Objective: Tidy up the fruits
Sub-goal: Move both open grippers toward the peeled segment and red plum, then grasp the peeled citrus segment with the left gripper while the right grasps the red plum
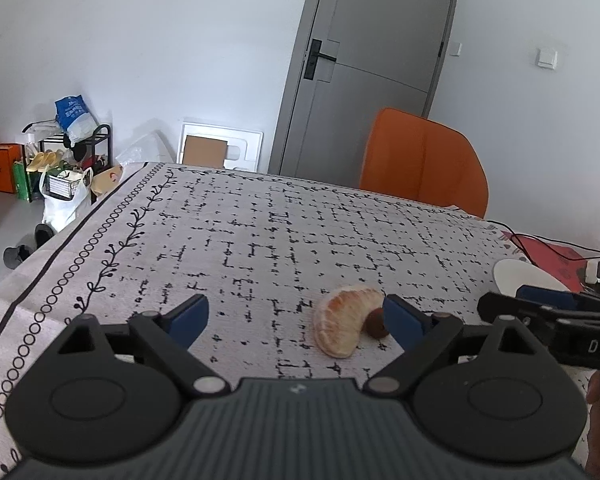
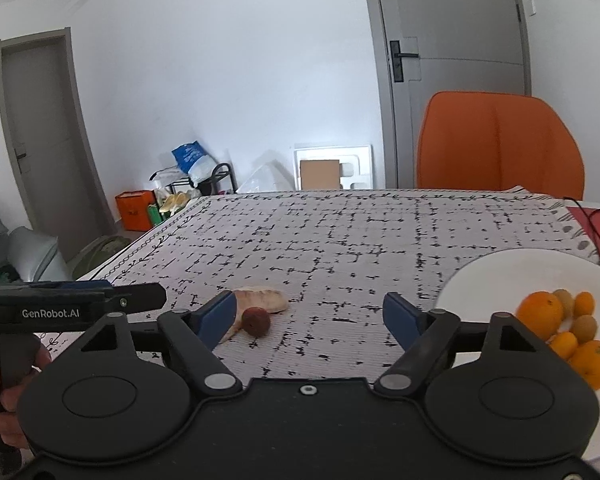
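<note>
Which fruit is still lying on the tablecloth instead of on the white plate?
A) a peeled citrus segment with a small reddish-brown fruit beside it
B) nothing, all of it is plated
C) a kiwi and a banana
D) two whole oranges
A: the citrus segment and the small reddish-brown fruit lie together on the tablecloth, while the oranges sit on the white plate.

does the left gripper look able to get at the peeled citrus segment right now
Probably yes. The left gripper is open and empty, and the citrus segment lies on the tablecloth just ahead, with nothing in between. The small brown fruit touches the segment's right side and may get nudged.
</note>
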Demonstrator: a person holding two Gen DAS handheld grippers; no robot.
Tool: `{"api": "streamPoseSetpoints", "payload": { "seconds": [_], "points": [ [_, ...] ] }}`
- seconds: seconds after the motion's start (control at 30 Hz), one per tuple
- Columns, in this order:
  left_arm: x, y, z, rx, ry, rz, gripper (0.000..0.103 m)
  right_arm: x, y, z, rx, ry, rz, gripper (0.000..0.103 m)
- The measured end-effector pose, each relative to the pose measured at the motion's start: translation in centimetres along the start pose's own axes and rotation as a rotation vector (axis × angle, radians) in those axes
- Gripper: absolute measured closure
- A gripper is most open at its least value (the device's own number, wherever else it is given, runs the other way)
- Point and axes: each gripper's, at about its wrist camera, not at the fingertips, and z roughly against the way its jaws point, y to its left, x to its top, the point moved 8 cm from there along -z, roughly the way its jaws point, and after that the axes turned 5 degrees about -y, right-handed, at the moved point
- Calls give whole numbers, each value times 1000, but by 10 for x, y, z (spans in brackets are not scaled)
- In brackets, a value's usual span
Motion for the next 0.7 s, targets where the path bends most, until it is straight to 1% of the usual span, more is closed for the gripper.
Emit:
{"api": "streamPoseSetpoints", "payload": {
  "seconds": [0.13,0.2,0.27,0.33,0.43,0.5,0.57,0.6,0.7],
  "points": [
    [3,5,-4,-4,5,11,12,-2,6,-11,16,29,3,31],
    [3,7,-5,-1,9,12,13,-4,9,-17,23,45,3,36],
    [2,11,-8,-2,21,27,18,-5,13,-24,33,62,5,40],
    [2,14,-9,-1,28,36,19,-7,16,-29,42,76,11,43],
    [2,20,-11,10,33,41,19,-10,19,-37,54,95,14,51],
    [2,24,-13,13,36,46,20,-13,21,-42,63,106,17,60],
    [2,26,-14,15,38,48,20,-15,23,-47,70,115,18,65],
    [2,27,-15,15,39,50,20,-15,23,-49,72,120,16,67],
    [1,30,-18,14,44,53,22,-17,26,-56,83,133,20,67]
  ]
}}
